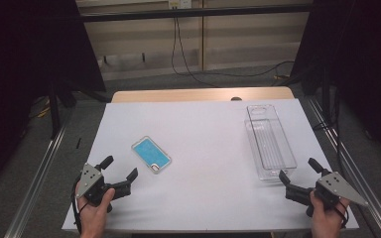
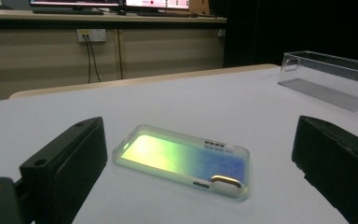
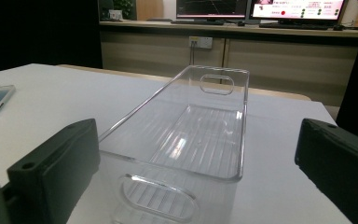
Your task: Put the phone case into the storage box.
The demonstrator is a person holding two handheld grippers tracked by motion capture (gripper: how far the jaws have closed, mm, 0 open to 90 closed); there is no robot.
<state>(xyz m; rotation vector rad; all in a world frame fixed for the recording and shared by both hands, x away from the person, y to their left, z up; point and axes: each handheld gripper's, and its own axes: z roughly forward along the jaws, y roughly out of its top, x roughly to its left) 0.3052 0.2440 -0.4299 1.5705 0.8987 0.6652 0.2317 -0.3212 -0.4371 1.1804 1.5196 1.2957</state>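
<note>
Iridescent sheen on phone case (image 2: 182, 160) visible from left gripper view; high view plain blue.

Bare white table (image 1: 203, 148) between phone case (image 1: 151, 154) and clear bin (image 1: 269, 141), both well apart.

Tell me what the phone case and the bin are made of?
Phone case: looks like soft clear plastic with a shiny rainbow back; its rim is see-through and the colour runs from yellow-green to blue.
Bin: looks like hard clear plastic, glossy; you can see the table through its walls, and its ribbed floor catches the light. It could be acrylic.
</note>
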